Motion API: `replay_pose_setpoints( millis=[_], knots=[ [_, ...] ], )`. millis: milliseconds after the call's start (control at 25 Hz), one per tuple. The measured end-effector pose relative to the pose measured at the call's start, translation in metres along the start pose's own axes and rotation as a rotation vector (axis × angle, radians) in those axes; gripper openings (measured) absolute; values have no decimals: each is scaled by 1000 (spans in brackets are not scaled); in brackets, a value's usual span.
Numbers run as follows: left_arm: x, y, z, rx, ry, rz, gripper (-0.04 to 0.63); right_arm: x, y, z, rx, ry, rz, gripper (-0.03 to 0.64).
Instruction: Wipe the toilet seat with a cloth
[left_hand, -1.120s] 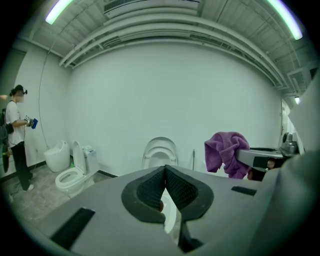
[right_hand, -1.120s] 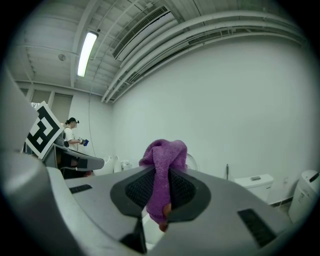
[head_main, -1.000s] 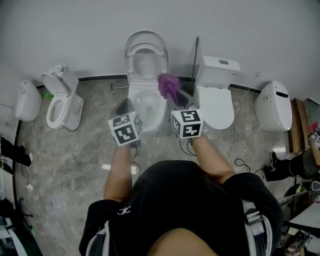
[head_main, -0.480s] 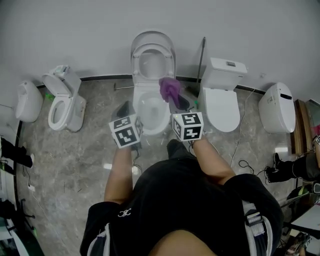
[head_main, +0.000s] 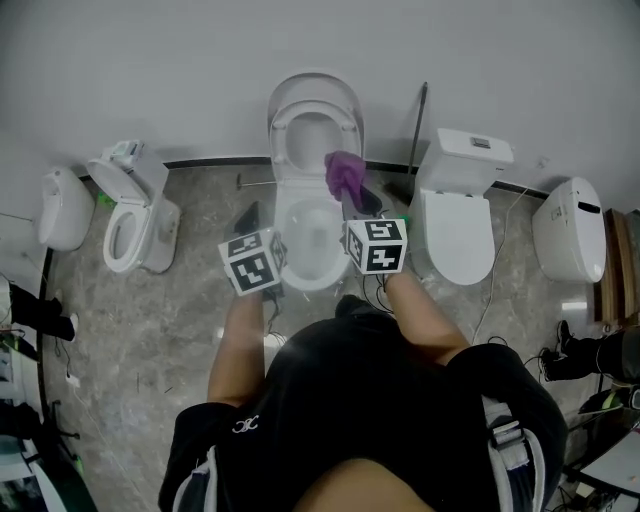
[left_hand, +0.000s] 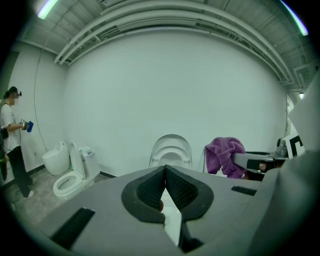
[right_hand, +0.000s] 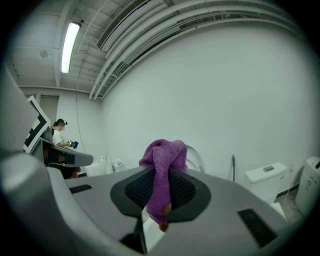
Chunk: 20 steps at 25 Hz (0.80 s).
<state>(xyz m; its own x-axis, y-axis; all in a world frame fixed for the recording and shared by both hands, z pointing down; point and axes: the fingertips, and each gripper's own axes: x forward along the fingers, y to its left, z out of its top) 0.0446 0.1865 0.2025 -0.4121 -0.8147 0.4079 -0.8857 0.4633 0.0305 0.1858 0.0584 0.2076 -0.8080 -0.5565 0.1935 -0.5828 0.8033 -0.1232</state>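
Nearing the toilet – head view: the middle toilet (head_main: 312, 240) sits lower and larger in the picture than a second ago. Its bowl now lies between the two marker cubes (head_main: 250, 262), so the person has stepped right up to it.
Seat, head view: the toilet seat (head_main: 316, 128) stands raised against the lid (head_main: 316, 85), at 12 o'clock from the bowl, with nothing on it.
Cloth, head view: the purple cloth (head_main: 345, 175) hangs from the right gripper (head_main: 360, 200) at about 1 o'clock from the bowl, beside the raised seat's right edge. Whether it touches the seat I cannot tell.
Left gripper, head view: the left gripper (head_main: 250, 215) points in from 9 o'clock of the bowl.
Left gripper view: its jaws are pressed together with nothing between them. The raised seat is dead ahead at 12 o'clock and the cloth is at 2 o'clock.
Right gripper view: the jaws are clamped on the cloth, with a bunch above the pads and a tail below. The seat's rim peeks out behind the cloth at 1 o'clock.
Meaning: the walk-up looks finished and wiping has not begun – the cloth still has to be laid against the seat.
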Motion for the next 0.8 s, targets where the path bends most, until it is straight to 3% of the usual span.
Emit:
replay_pose_setpoints(
  millis=[480,800],
  knots=[
    [156,-12,57,-15,46,19,8,164,-95,-16,15,175,-20,58],
    [228,-3,63,-19,102,49,8,264,-147,-58,41,313,-62,60]
  ],
)
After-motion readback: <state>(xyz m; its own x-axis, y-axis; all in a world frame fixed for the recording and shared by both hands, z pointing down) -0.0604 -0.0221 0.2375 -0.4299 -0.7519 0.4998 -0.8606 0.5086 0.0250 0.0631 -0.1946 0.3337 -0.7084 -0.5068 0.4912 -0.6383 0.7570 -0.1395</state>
